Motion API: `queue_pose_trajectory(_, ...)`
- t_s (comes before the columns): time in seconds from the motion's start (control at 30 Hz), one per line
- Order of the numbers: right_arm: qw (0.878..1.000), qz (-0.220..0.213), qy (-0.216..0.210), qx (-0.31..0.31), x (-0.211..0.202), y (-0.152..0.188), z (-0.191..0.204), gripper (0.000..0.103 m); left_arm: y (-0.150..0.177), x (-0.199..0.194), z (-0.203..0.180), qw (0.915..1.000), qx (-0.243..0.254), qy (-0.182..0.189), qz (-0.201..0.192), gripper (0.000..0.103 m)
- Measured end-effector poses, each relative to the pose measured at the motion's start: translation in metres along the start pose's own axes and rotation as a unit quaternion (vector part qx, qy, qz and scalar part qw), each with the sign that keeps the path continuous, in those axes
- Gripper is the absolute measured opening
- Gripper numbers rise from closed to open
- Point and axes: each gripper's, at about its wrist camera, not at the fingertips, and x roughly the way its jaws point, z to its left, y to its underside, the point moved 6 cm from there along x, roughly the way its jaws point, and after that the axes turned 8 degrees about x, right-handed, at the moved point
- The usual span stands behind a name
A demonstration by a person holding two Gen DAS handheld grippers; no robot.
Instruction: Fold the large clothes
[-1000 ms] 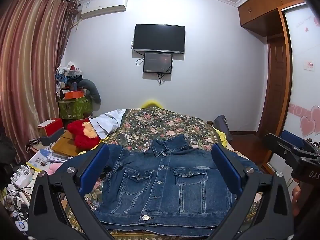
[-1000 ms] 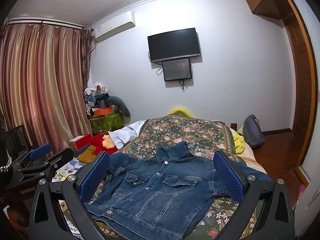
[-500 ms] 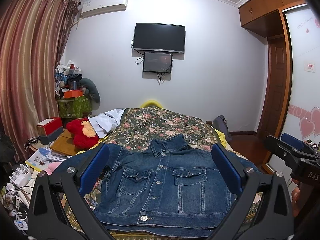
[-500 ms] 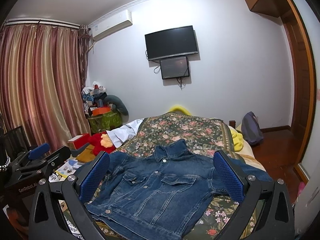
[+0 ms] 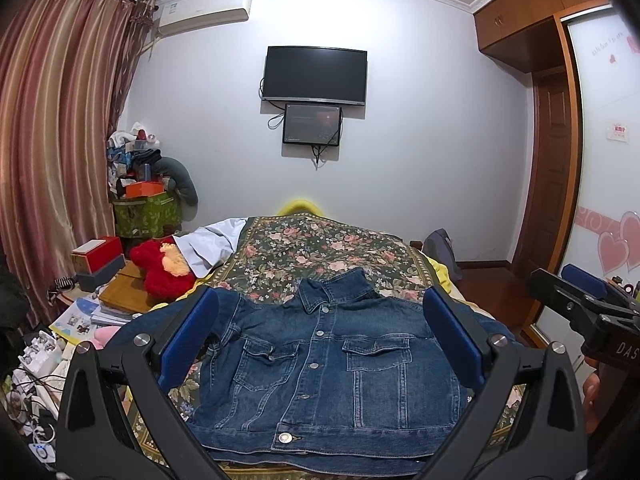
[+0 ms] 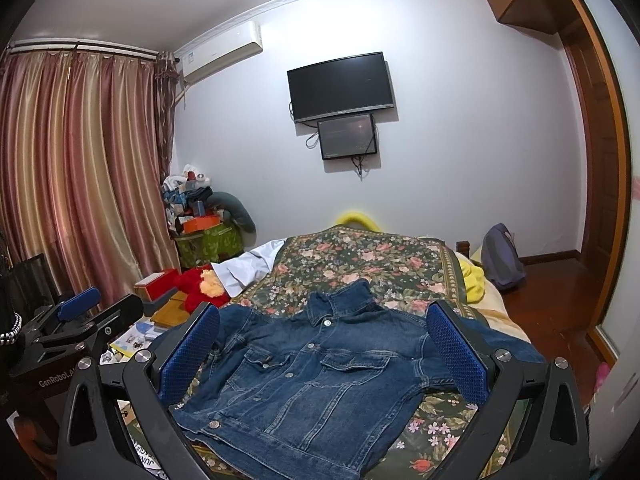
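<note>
A blue denim jacket (image 5: pixel 332 372) lies flat, front up and buttoned, on the near end of a bed with a floral cover (image 5: pixel 320 248). Its collar points to the far wall and both sleeves spread sideways. My left gripper (image 5: pixel 320 344) is open and empty, held above the jacket's near hem. My right gripper (image 6: pixel 324 356) is open and empty, also above the jacket (image 6: pixel 304 384), a little to its right. The right gripper shows at the right edge of the left wrist view (image 5: pixel 580 304). The left gripper shows at the left of the right wrist view (image 6: pixel 76 320).
A red plush toy (image 5: pixel 160 268), boxes, books and cables crowd the low table left of the bed. A white cloth (image 5: pixel 212 240) lies on the bed's far left. A grey bag (image 6: pixel 502 256) and a yellow blanket (image 6: pixel 474 280) are to the right. Wardrobe at right.
Both grippers have risen and drifted slightly; the jacket sits a little lower in both views. The jacket has not moved and both grippers stay open.
</note>
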Motion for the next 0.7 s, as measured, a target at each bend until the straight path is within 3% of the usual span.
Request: queue_pose_trajectory(0.7,1.000,0.000,-0.001,0.001,-0.0004,-0.0003,-0.0002,0.103,-0.0020,-0.0038,-0.0031,1.0000,0.000,0.001,-0.001,0.103)
